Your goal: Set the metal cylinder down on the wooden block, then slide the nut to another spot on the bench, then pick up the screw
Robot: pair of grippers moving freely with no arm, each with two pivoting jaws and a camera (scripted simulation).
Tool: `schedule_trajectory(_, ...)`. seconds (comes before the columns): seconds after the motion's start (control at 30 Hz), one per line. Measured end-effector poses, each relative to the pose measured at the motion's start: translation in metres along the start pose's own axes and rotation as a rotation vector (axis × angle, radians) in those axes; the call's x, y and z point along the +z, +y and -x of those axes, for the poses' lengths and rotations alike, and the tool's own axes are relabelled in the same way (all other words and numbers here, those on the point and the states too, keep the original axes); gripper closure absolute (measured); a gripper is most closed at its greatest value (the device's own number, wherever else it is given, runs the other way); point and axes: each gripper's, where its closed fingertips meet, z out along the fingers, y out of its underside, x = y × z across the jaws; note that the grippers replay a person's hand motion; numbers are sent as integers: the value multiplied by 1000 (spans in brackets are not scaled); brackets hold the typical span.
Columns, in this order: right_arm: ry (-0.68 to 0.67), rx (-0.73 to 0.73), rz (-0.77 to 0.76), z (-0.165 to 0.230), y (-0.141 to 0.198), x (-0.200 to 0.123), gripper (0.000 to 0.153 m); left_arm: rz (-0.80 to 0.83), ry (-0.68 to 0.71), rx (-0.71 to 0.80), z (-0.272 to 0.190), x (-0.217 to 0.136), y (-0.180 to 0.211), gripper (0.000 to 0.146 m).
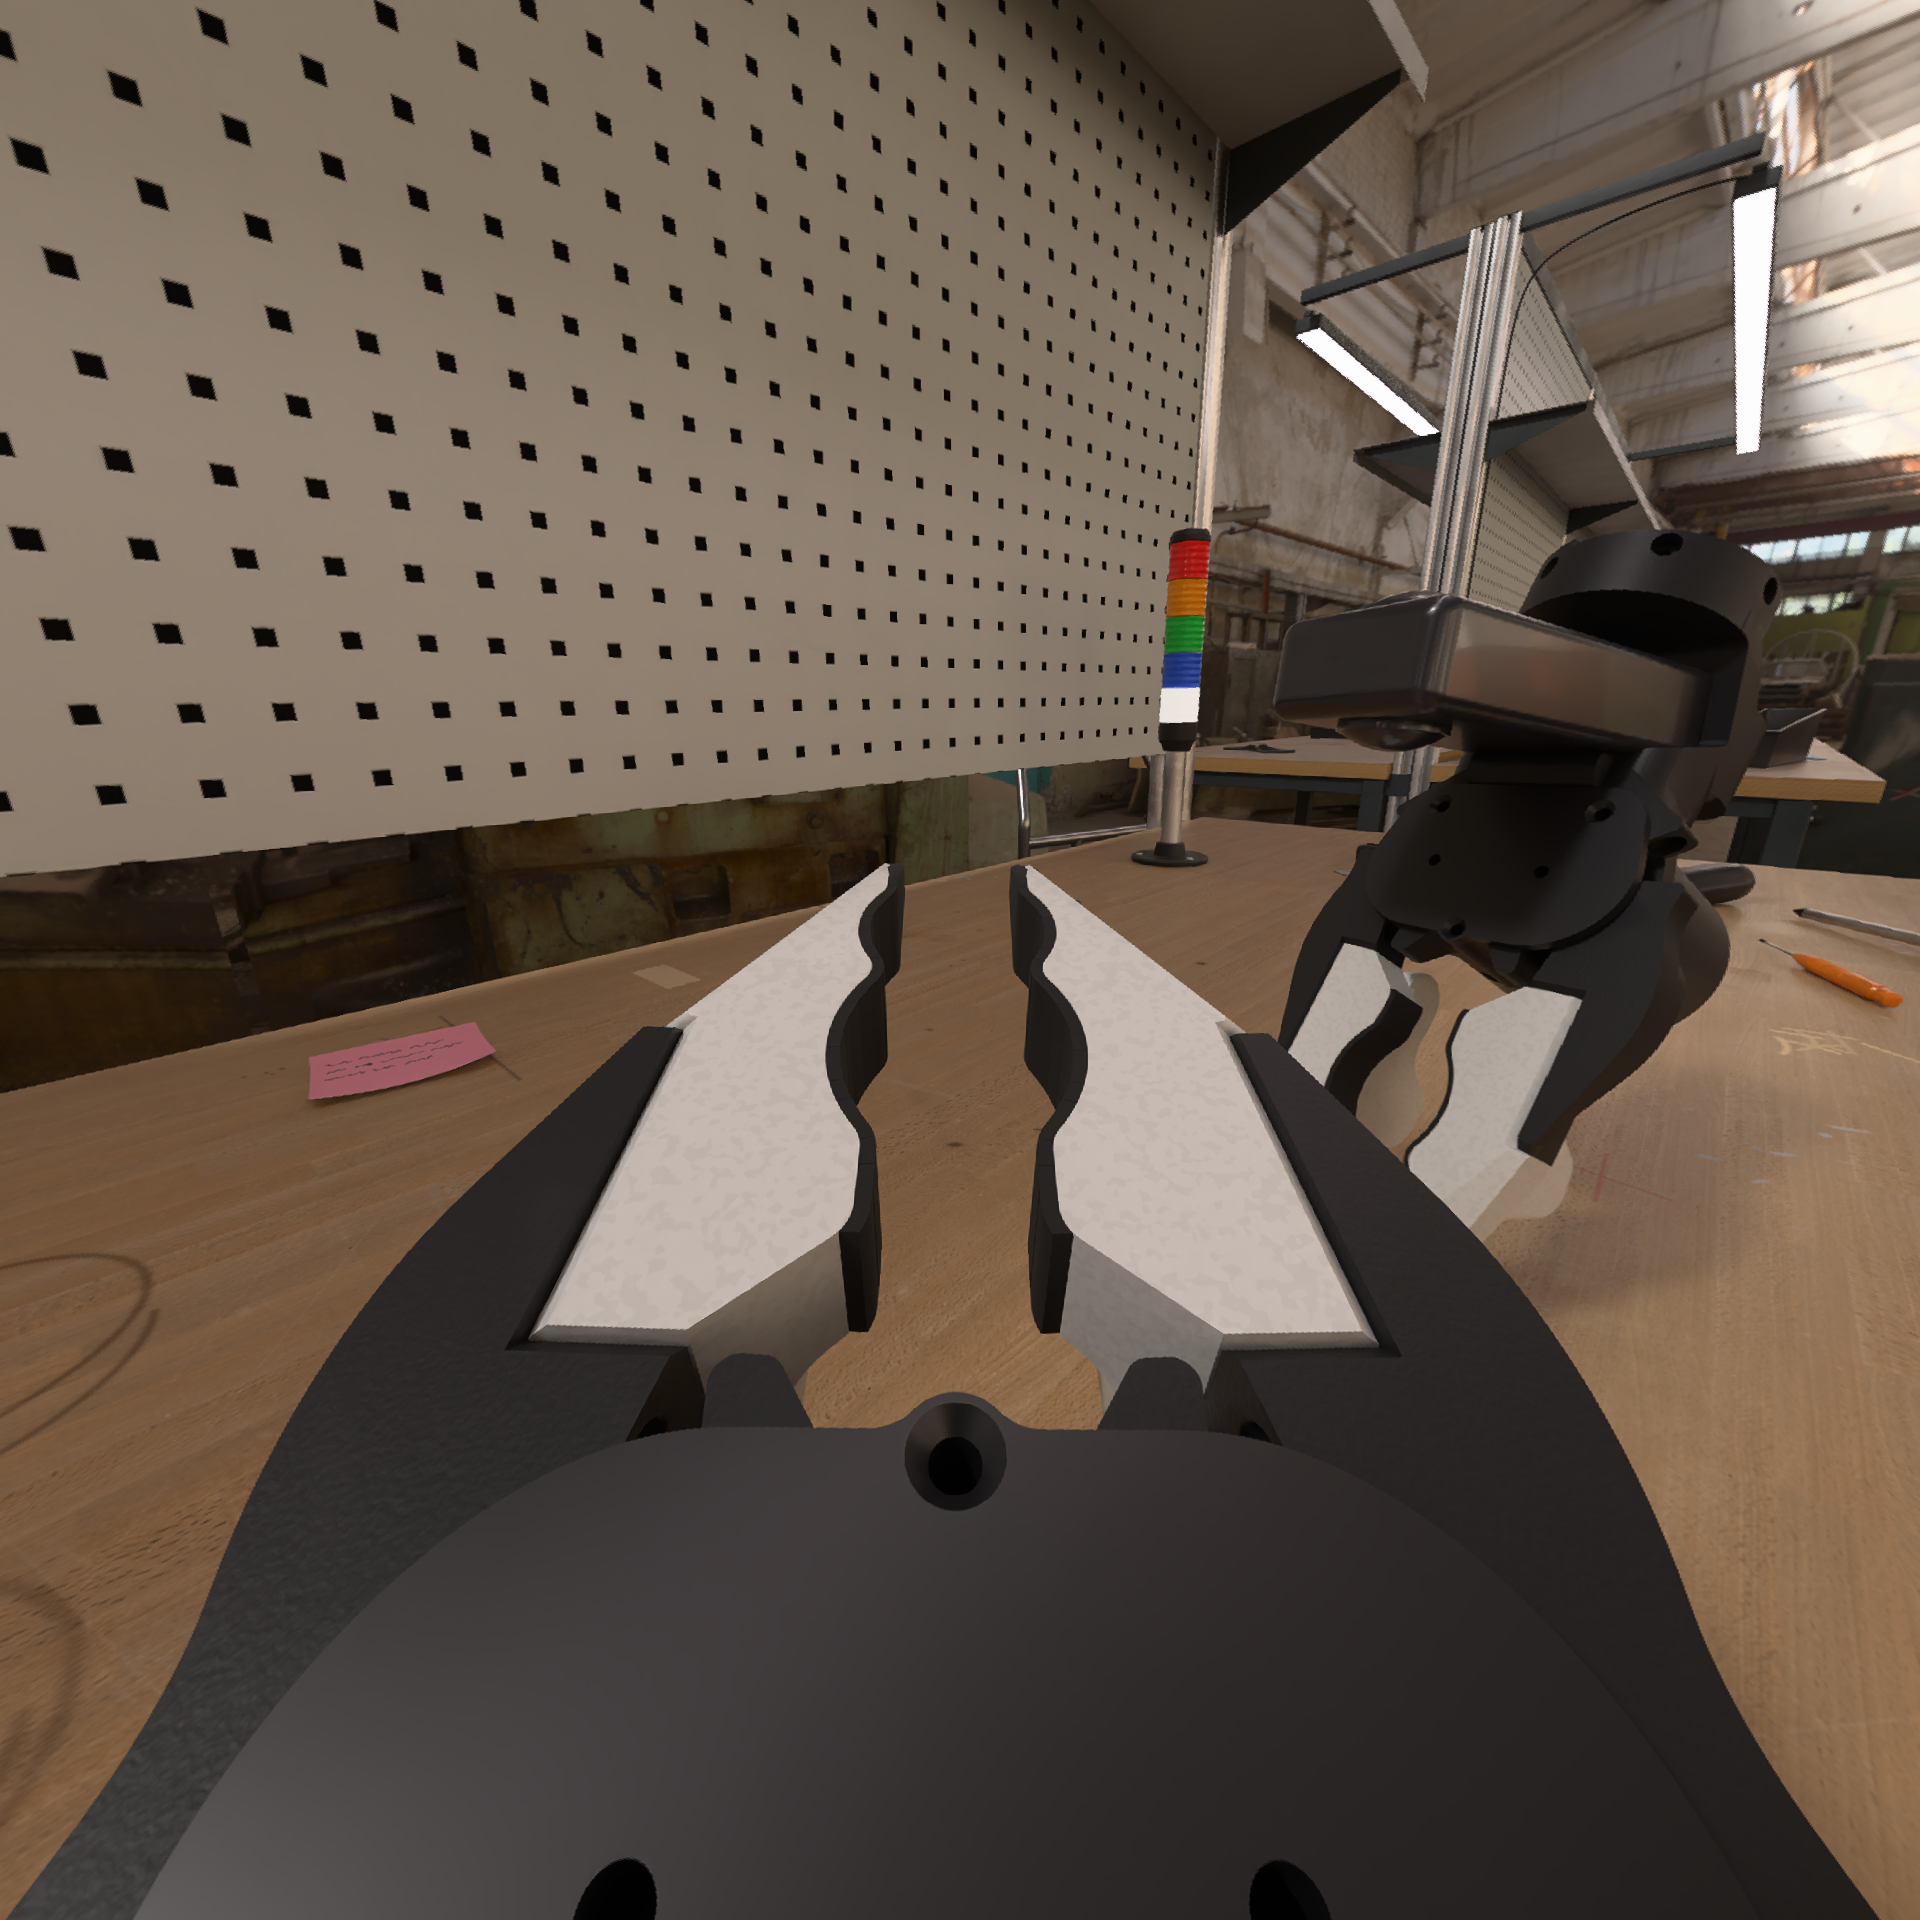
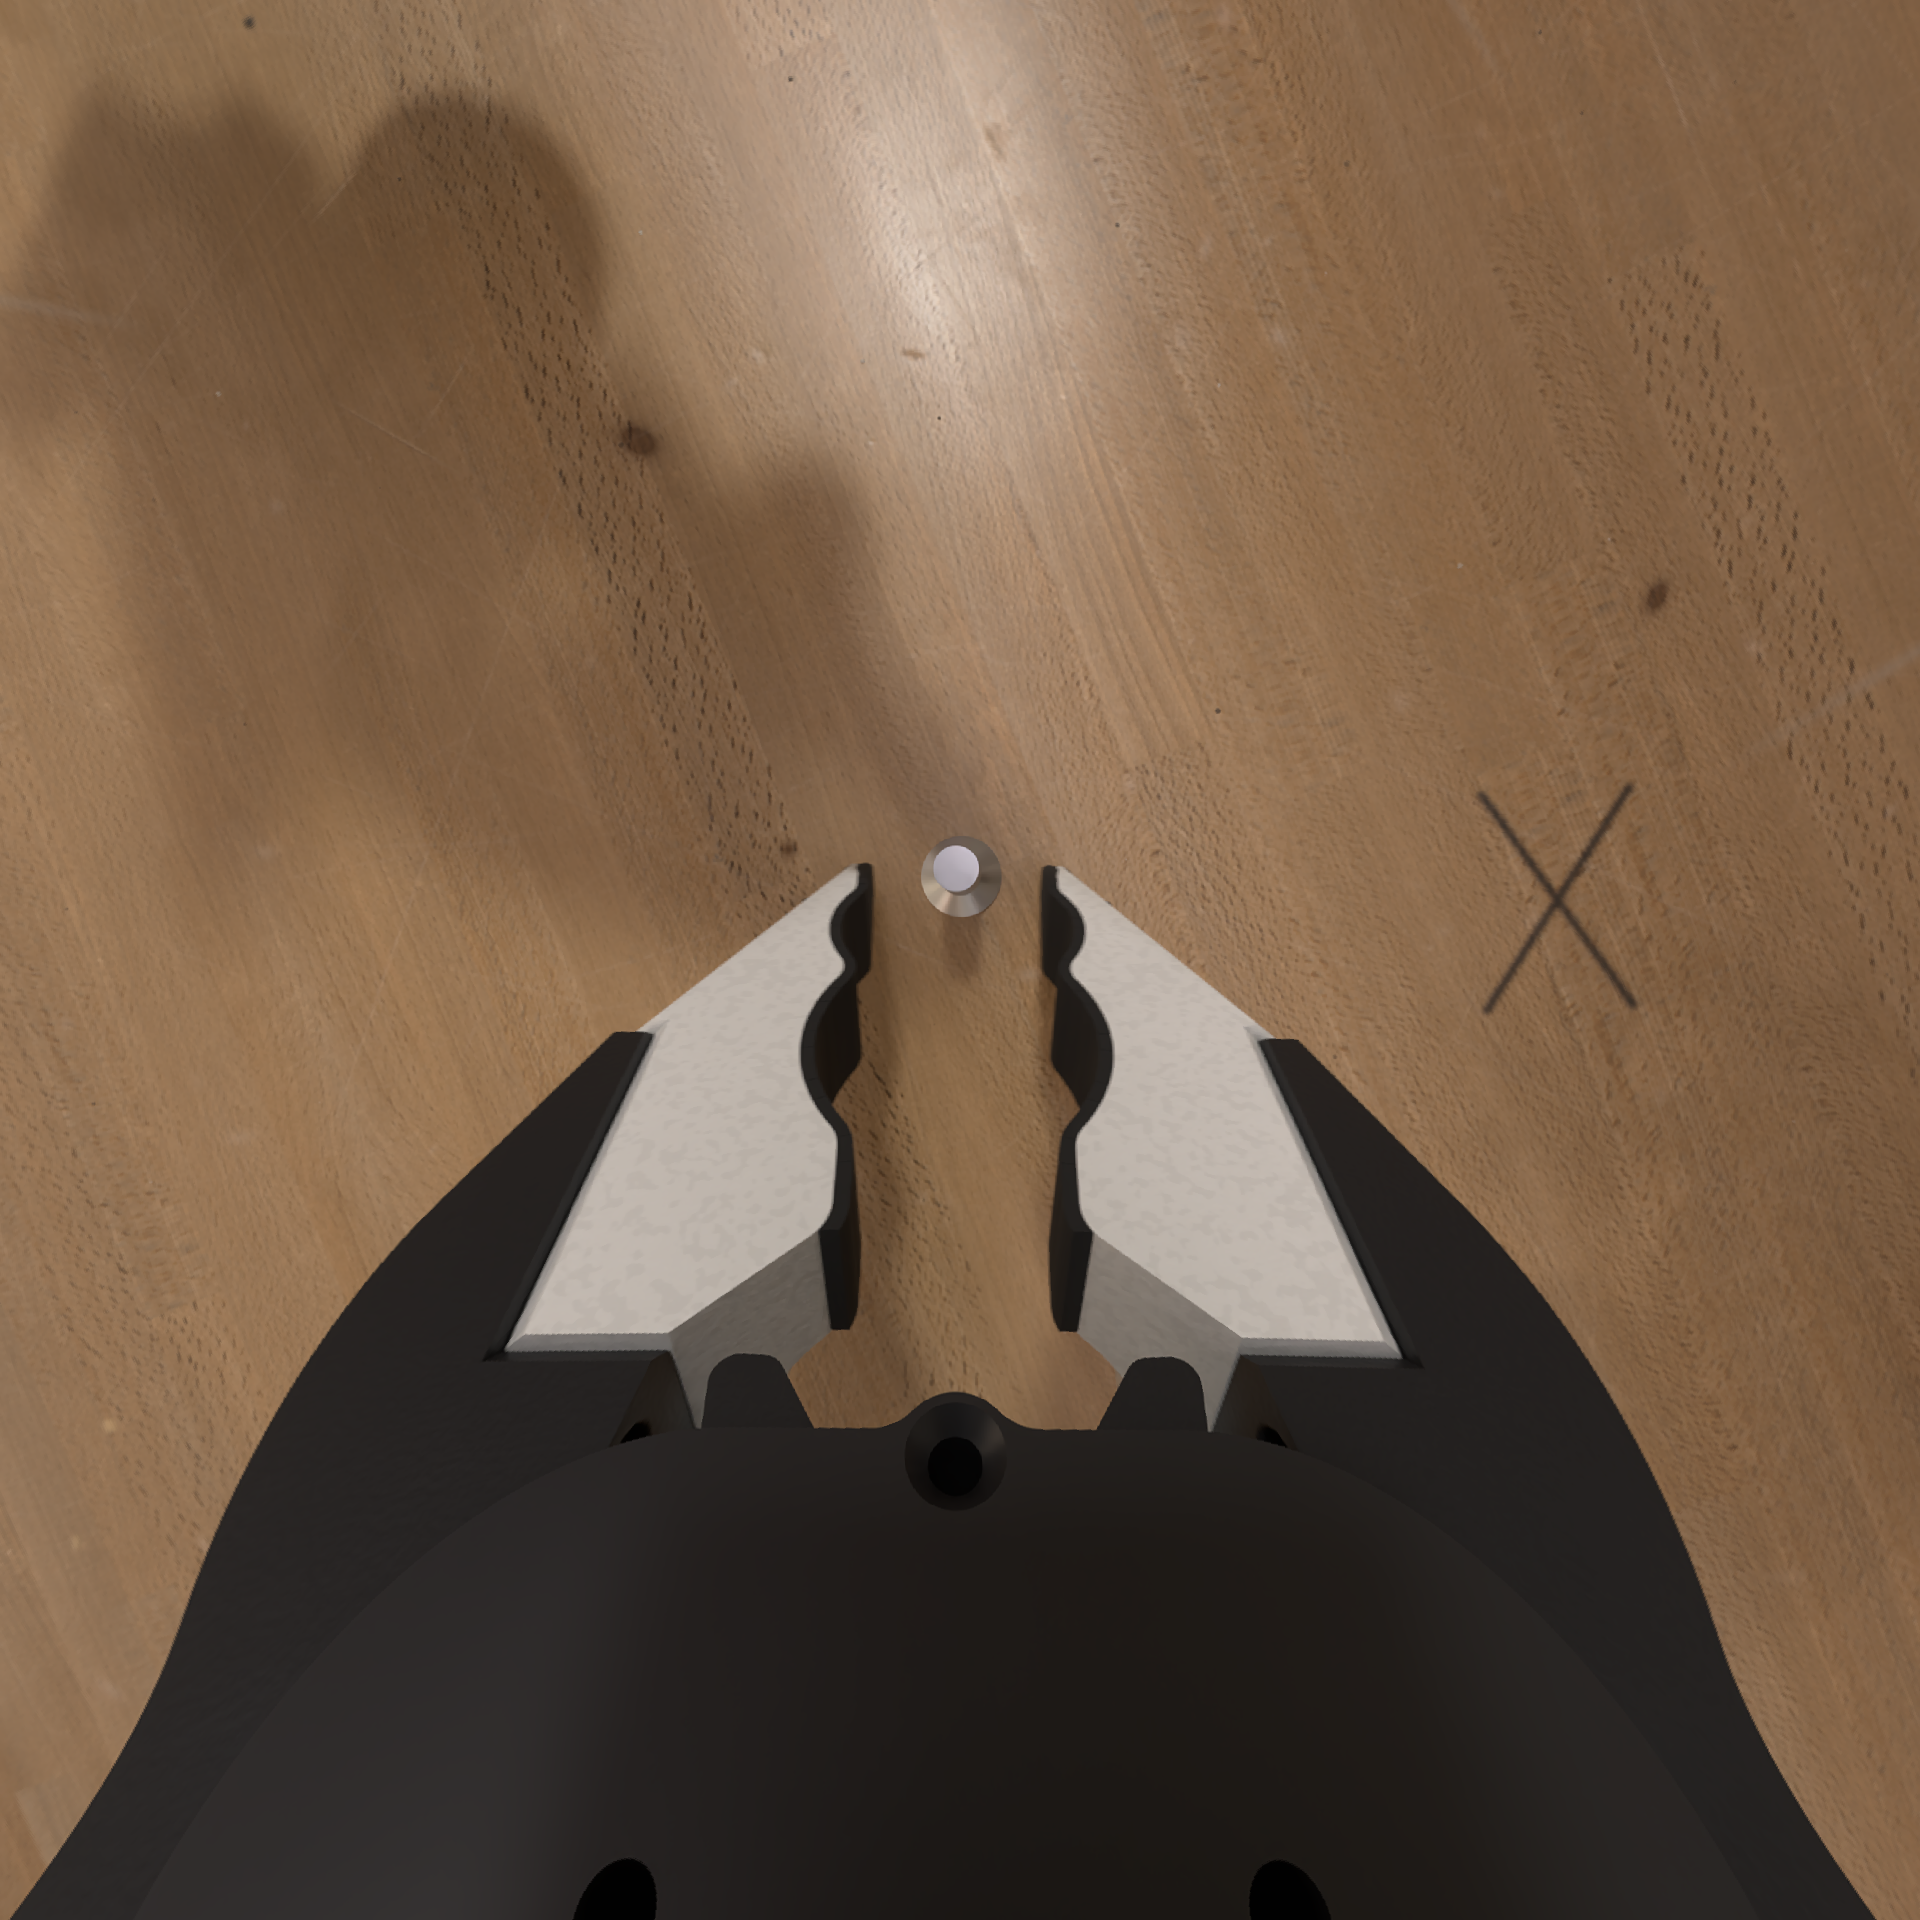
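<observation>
In the right wrist view my right gripper (image 2: 957,878) points straight down at the wooden bench (image 2: 1247,416). Its jaws are open, and a small metal screw (image 2: 960,878) stands on end between the fingertips, touching neither. In the left wrist view my left gripper (image 1: 956,883) is open and empty, held low over the bench and pointing toward the pegboard. The right gripper also shows there at the right (image 1: 1455,1132), tips down near the bench. The metal cylinder, wooden block and nut are not in view.
A white pegboard (image 1: 623,416) stands behind the bench. A pink note (image 1: 398,1058) lies at the left. A coloured signal tower (image 1: 1182,665) stands at the back. An orange tool (image 1: 1844,980) lies at the right. A pencilled cross (image 2: 1556,899) marks the bench right of the screw.
</observation>
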Motion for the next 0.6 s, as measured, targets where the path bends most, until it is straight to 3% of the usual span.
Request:
schedule_trajectory(0.1,0,-10,-12,0,-1,2,145,1,2,0,0,0,0,125)
schedule_trajectory(0.27,-7,12,-11,-5,8,-15,145,5,2,3,0,0,1,126)
schedule_trajectory(0.43,177,179,37,-33,49,-59,145,12,11,-2,-2,1,2,126)
schedule_trajectory(0.6,236,307,62,-40,73,-57,145,26,14,14,-3,2,4,125)
